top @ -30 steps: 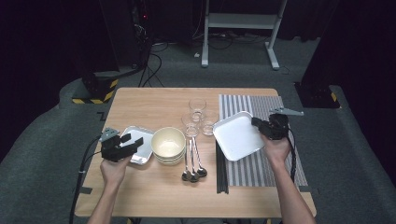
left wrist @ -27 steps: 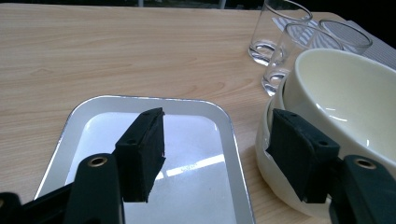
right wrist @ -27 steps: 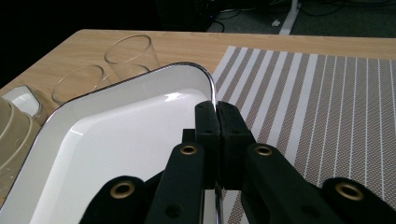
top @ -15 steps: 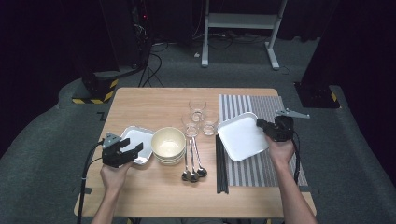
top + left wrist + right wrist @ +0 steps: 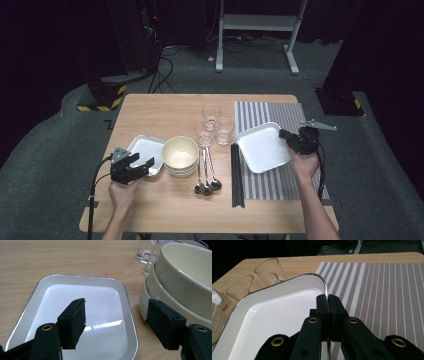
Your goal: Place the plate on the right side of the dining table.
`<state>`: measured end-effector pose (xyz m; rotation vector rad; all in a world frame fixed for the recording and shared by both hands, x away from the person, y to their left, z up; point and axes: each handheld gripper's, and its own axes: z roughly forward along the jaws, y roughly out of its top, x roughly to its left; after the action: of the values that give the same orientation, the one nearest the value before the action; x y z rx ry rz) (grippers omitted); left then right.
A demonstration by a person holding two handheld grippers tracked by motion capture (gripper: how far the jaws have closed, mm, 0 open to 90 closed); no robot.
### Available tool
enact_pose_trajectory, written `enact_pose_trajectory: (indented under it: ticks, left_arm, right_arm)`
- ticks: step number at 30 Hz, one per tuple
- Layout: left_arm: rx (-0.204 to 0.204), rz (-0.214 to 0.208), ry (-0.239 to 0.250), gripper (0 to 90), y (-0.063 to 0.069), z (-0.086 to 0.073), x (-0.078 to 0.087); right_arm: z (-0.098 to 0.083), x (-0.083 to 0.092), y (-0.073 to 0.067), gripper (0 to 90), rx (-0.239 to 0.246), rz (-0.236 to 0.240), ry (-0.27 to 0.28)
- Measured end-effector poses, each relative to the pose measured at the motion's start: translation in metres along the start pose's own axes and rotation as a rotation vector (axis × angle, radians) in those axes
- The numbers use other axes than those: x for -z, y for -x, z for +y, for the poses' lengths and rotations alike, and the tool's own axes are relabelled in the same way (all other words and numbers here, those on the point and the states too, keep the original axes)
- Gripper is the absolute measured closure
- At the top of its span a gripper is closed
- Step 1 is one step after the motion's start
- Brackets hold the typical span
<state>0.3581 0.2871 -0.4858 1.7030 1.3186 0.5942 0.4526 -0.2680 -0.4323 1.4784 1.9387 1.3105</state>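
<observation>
Two white trays, one gripper on each.
Right gripper (image 5: 328,302) clamps rim of large tray (image 5: 262,146) over striped mat (image 5: 295,120); left gripper (image 5: 116,323) jaws just widening, nothing pinched, above small tray (image 5: 75,312) beside bowls (image 5: 180,280).

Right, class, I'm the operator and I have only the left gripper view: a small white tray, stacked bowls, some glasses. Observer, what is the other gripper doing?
Observer: The right gripper is shut on the rim of a bigger white tray.
Operator: Where is that tray?
Observer: Over a striped mat on the right side of the table. I cannot tell whether it lies flat.
Operator: Any cutlery out?
Observer: Yes, spoons lie between the stacked bowls and the mat.
Operator: Anything else there?
Observer: Black chopsticks lie along the mat's left edge.
</observation>
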Motion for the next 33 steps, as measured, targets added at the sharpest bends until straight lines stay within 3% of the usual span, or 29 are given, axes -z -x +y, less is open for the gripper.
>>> enact_pose_trajectory:
  ticks: [33]
  left_arm:
    - [0.035, -0.002, -0.011, 25.0, 0.001, -0.027, 0.001]
  right_arm:
    - [-0.031, 0.004, 0.031, 88.4, -0.094, -0.082, -0.017]
